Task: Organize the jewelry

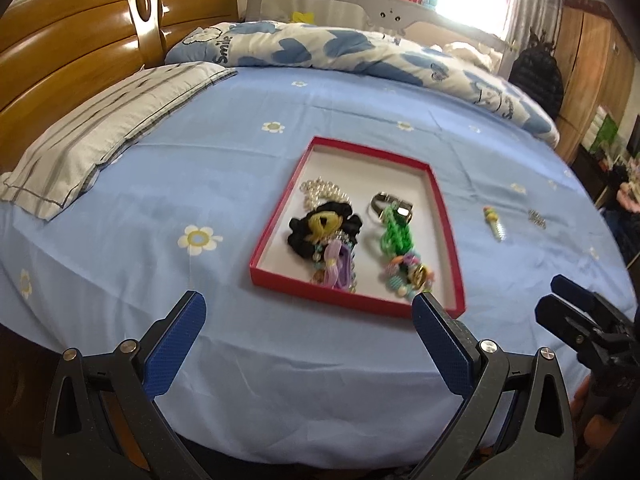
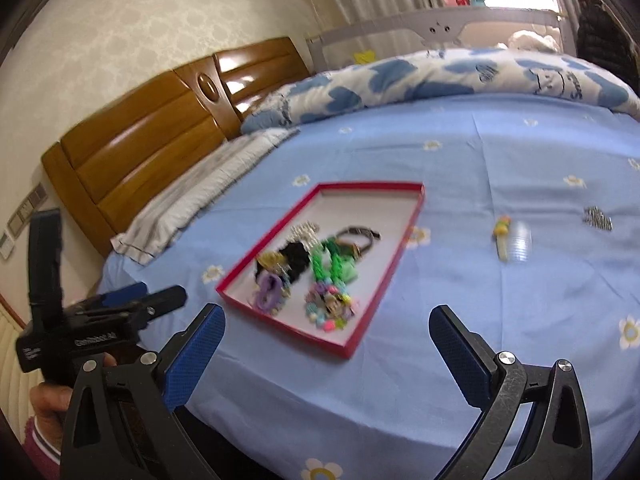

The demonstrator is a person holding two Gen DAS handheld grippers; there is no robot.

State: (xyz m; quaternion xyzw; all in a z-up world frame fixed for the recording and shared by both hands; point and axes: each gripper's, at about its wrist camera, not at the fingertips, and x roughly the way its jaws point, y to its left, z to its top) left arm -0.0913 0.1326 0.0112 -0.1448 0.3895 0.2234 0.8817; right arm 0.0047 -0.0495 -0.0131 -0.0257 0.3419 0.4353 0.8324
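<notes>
My left wrist camera sits low at the near edge of the bed (image 1: 280, 380), looking straight across it toward the headboard (image 1: 80, 48) and window. My right wrist camera stands further right, angled left toward the same headboard (image 2: 152, 148). Both share the red tray (image 1: 276, 240) (image 2: 384, 292), near and central, and each catches the other gripper at its edge.
</notes>
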